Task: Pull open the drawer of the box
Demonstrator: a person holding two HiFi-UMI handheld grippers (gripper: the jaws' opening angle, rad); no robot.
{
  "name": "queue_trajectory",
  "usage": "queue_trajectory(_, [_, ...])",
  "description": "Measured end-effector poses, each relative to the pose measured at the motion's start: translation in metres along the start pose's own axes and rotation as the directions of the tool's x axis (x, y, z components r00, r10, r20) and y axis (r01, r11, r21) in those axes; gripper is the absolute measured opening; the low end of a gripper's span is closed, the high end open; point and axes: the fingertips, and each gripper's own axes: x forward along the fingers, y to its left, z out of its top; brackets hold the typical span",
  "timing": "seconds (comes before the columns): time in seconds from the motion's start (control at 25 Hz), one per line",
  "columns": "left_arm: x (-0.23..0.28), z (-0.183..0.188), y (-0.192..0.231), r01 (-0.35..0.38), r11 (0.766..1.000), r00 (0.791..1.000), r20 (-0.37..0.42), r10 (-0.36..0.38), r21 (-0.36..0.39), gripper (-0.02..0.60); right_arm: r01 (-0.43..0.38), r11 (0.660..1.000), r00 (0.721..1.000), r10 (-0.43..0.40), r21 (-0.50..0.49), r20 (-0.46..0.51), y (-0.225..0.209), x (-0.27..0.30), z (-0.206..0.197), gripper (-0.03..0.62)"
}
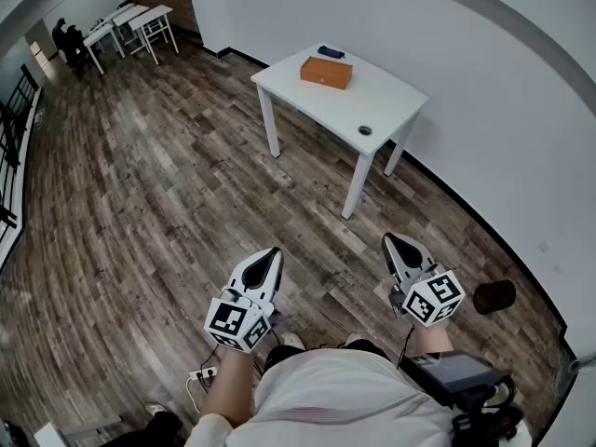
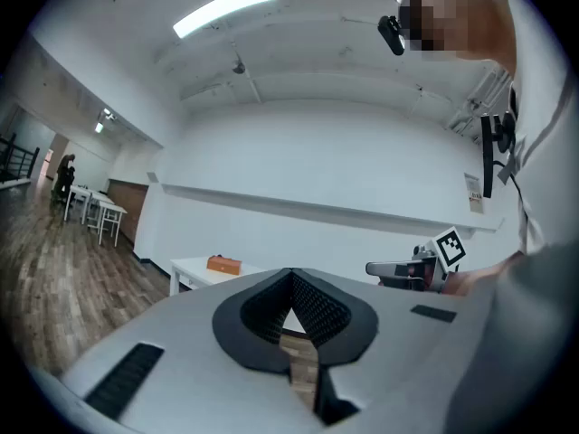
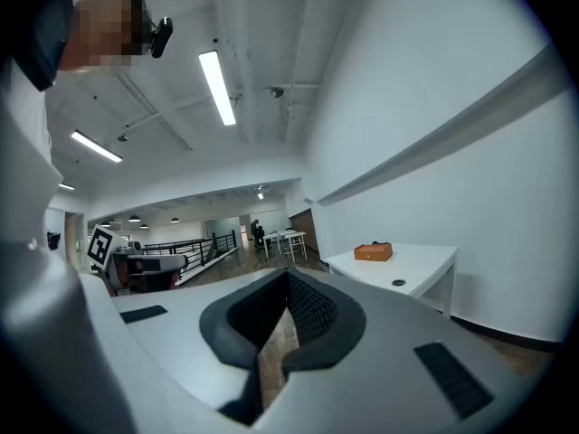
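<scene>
An orange-brown box [image 1: 327,72] lies on a white table [image 1: 372,101] against the far wall; its drawer looks closed. The same box [image 2: 223,264] shows small in the left gripper view and, as the box [image 3: 373,252], in the right gripper view. I hold both grippers low, close to my body and far from the table. My left gripper [image 1: 271,254] is shut with nothing in it. My right gripper [image 1: 390,241] is shut and empty too. Both point toward the table.
A dark flat object [image 1: 331,52] lies behind the box and a small round dark thing [image 1: 364,130] sits near the table's front corner. White tables [image 1: 130,24] with people stand far left. A railing [image 1: 11,128] runs along the left. A black round object [image 1: 494,296] sits by the wall.
</scene>
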Motion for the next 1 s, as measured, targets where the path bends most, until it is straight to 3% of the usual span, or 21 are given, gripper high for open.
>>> queue_trajectory(0.2, [-0.011, 0.01, 0.031, 0.025, 1.0, 1.0, -0.01, -0.025, 0.009, 0.009, 0.027, 1.0, 1.0, -0.028, 0.007, 0.008, 0.027, 0.02, 0.0, 0.002])
queue_trajectory(0.4, [-0.011, 0.002, 0.065, 0.037, 0.999, 0.999, -0.007, -0.037, -0.038, 0.009, 0.046, 0.999, 0.999, -0.046, -0.007, -0.009, 0.04, 0.043, -0.008, 0.002])
queue_trajectory(0.76, [0.032, 0.003, 0.106, 0.018, 1.0, 0.999, -0.029, -0.019, -0.019, 0.009, 0.029, 0.999, 0.999, -0.028, 0.021, -0.027, 0.007, 0.1, -0.013, 0.002])
queue_trajectory(1.0, [0.102, 0.019, 0.137, 0.01, 1.0, 1.0, -0.01, -0.01, 0.009, 0.009, 0.008, 1.0, 1.0, -0.008, -0.024, -0.002, -0.043, 0.155, 0.007, 0.002])
